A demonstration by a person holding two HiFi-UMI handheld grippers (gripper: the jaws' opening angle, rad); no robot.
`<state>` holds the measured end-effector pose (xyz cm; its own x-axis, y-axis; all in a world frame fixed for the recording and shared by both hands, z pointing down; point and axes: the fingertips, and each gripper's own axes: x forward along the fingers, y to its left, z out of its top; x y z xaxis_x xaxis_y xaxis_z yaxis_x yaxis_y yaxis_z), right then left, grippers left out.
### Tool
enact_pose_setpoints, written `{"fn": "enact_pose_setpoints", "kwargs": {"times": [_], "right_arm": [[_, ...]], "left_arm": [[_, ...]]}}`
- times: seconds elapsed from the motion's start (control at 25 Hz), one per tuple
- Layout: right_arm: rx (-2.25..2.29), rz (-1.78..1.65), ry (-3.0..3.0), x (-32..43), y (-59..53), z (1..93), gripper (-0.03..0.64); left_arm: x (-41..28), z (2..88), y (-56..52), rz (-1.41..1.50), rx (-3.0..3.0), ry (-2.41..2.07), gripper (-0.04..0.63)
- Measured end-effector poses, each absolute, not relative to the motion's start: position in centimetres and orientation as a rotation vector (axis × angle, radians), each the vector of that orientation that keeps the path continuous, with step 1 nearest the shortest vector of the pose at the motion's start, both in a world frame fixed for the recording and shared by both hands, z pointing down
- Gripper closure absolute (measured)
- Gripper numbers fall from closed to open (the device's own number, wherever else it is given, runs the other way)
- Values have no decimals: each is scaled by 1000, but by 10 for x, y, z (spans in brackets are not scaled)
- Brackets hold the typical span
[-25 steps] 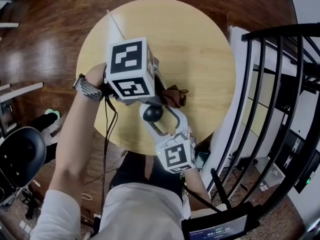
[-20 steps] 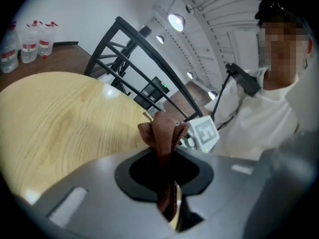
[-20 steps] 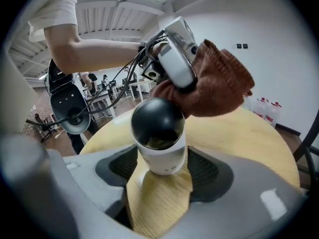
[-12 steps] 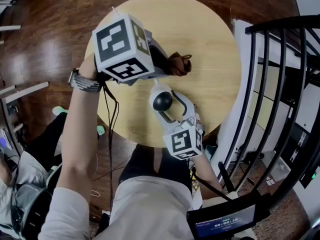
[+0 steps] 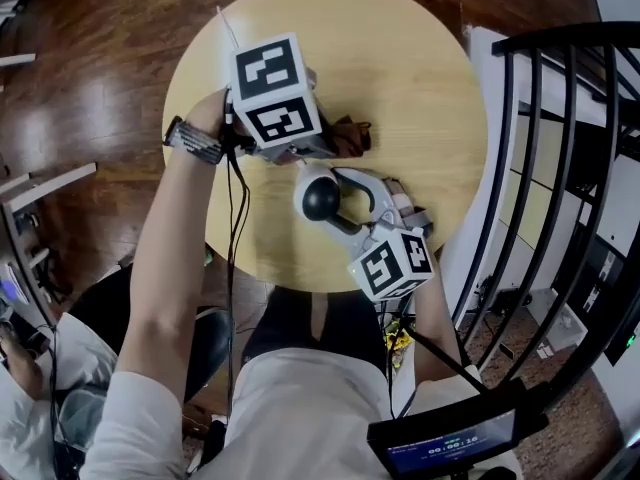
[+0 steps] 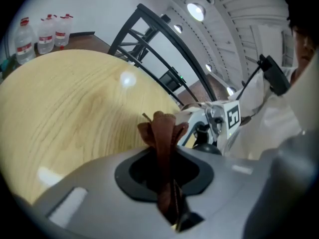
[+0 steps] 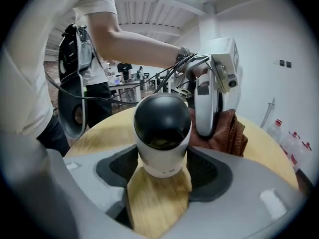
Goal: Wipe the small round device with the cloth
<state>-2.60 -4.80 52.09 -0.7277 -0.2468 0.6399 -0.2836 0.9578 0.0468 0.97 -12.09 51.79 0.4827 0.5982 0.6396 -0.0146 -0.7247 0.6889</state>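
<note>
A round wooden table point(image 5: 400, 58) stands on a dark wood floor point(image 5: 90, 58), with a black railing point(image 5: 540, 168) along its right side. The left gripper point(image 6: 164, 180) has its jaws pressed together on a brown cloth point(image 6: 160, 131). The cloth is bunched into a narrow upright fold that rises out from between the pads and hangs over the middle of the table. The right gripper point(image 5: 333, 204) comes in from the near right edge of the table. Its jaws are spread wide and clamp the small round device point(image 7: 162, 126), a white body with a glossy black dome on top, one dark pad against each side of the white body. The device sits over the near part of the table, and I cannot tell whether its base touches the wood. The cloth lies just beyond the device on the far side, close to it, with a small gap showing between them in the head view. A dark band point(image 5: 195, 140) is on the wrist of the left hand. Several water bottles point(image 6: 45, 34) stand in the far background of the left gripper view.
</note>
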Motion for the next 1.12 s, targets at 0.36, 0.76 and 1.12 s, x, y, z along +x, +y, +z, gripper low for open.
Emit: {"fn": "enact_pose_setpoints", "kwargs": {"times": [0.36,0.76,1.12], "right_arm": [[345,125,-2439,-20,-48,513,307],[555,253,-2550,-23,-43,490,307],[598,292,-2537,-29,-43,493,310]], "left_arm": [[-4,517,-117,1252,2024,528,529],[0,521,-95,1255,1916,730,529],[-2,448,-85,985,2040,911,529]]}}
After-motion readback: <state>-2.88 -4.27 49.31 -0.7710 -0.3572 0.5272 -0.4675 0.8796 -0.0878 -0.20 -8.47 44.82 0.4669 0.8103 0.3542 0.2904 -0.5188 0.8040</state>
